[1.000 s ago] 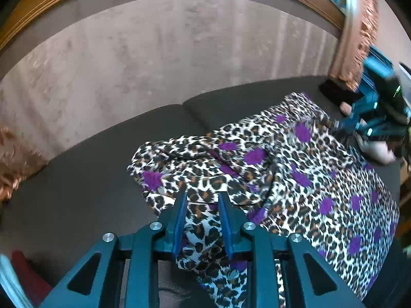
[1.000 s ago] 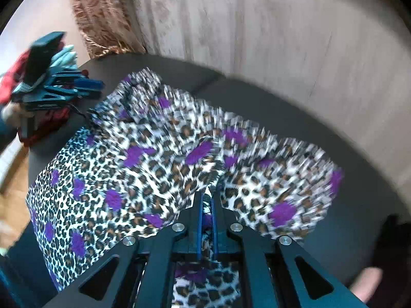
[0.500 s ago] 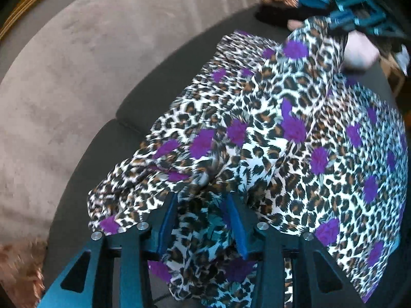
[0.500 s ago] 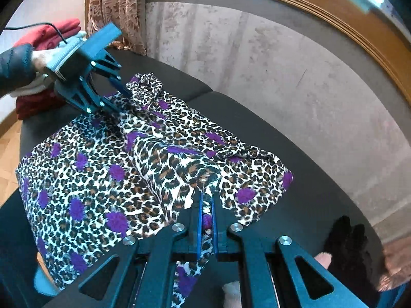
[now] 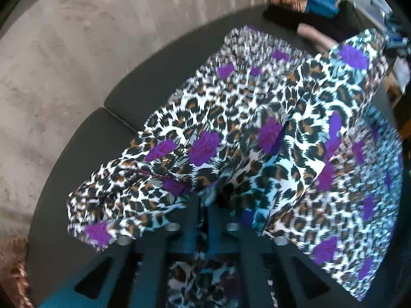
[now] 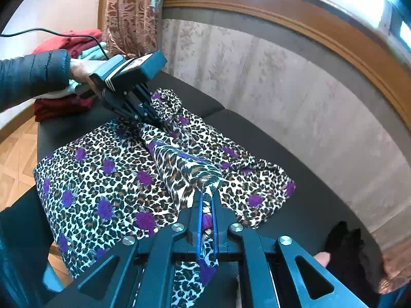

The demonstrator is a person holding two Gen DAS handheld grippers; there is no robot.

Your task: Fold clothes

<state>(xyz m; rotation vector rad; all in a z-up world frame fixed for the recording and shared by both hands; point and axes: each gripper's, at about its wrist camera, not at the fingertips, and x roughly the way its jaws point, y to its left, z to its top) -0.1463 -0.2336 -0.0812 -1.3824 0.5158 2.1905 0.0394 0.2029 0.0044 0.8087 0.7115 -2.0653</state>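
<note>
Fabric of the leopard-print garment (image 6: 113, 179) on the dark sofa (image 6: 321, 205) had risen since a second ago, our left gripper (image 6: 154, 119) at ten o'clock and right gripper (image 6: 206, 200) both clamping its taut edge, the fold underway.

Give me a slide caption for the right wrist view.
Both grippers, right gripper and left gripper, pinch the leopard-print garment above a dark sofa.
</note>
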